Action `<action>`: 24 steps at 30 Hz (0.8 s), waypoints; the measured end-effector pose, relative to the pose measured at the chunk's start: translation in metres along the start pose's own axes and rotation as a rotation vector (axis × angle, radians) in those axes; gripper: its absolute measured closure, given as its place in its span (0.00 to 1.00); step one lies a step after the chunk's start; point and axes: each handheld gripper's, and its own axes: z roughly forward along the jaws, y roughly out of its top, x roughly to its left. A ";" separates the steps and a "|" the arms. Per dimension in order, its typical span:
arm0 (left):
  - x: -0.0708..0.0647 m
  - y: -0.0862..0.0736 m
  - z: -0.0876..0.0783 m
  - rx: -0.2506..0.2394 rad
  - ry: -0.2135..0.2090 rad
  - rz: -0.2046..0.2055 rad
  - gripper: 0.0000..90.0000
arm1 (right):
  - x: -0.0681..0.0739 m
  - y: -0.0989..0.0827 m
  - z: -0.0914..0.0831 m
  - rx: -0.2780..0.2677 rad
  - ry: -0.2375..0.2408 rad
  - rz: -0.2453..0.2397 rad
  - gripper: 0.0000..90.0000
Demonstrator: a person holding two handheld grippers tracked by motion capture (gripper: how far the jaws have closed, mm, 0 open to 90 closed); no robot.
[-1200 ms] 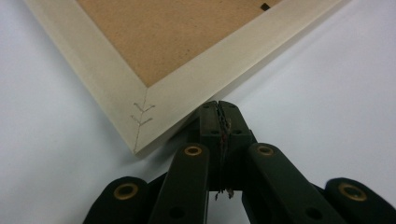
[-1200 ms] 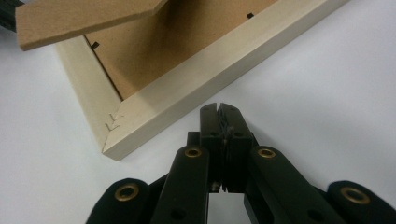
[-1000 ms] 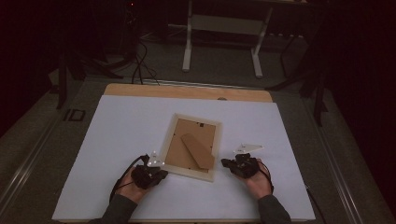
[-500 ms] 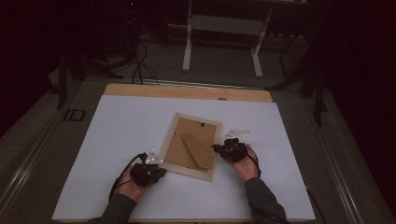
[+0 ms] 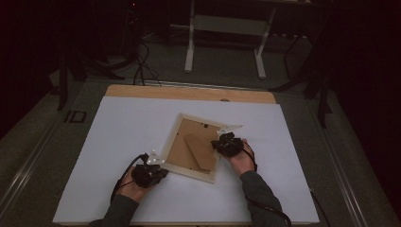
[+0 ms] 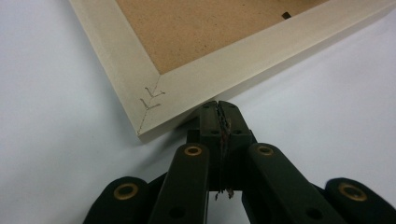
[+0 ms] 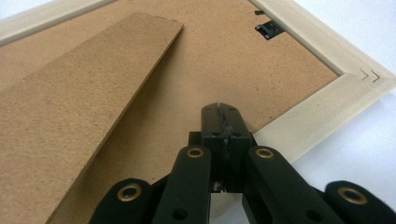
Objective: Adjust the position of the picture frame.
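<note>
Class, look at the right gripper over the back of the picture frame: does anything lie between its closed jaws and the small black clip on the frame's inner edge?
Nothing visible does. The right gripper, jaws shut, sits over bare backing board, which runs unbroken to the black clip. The easel stand lies off to one side.

One picture frame [image 5: 191, 146] on the table, face down, centre of the high view. One brown backing board [image 7: 196, 74] set inside it, and one fold-out stand flap [image 7: 79, 102] lying across that board at the left of the right gripper view. One black turn clip [image 7: 269, 30] showing at the upper right there. Two grippers in play: the left gripper [image 5: 161, 171] at lower left of the high view, the right gripper [image 5: 218, 143] right of centre. Two hands, two sleeves. One white table sheet [image 5: 127, 127].
</note>
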 end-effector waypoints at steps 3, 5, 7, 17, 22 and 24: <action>0.001 0.001 0.001 -0.001 0.005 -0.004 1.00 | 0.001 0.001 -0.001 0.016 -0.009 -0.014 1.00; 0.002 0.002 0.001 -0.003 0.017 -0.006 1.00 | 0.003 0.002 -0.002 0.033 -0.010 -0.031 1.00; 0.003 0.002 0.002 -0.008 0.026 -0.008 1.00 | 0.004 0.002 -0.003 0.044 -0.021 -0.036 1.00; 0.001 0.005 0.006 -0.022 0.068 0.004 1.00 | 0.002 -0.005 -0.009 0.042 -0.006 -0.011 1.00; -0.005 0.007 0.008 -0.023 0.068 0.022 1.00 | 0.003 -0.007 -0.012 0.047 -0.009 -0.011 1.00; -0.007 0.008 0.009 -0.023 0.063 0.033 1.00 | 0.004 -0.008 -0.014 0.046 -0.007 -0.009 1.00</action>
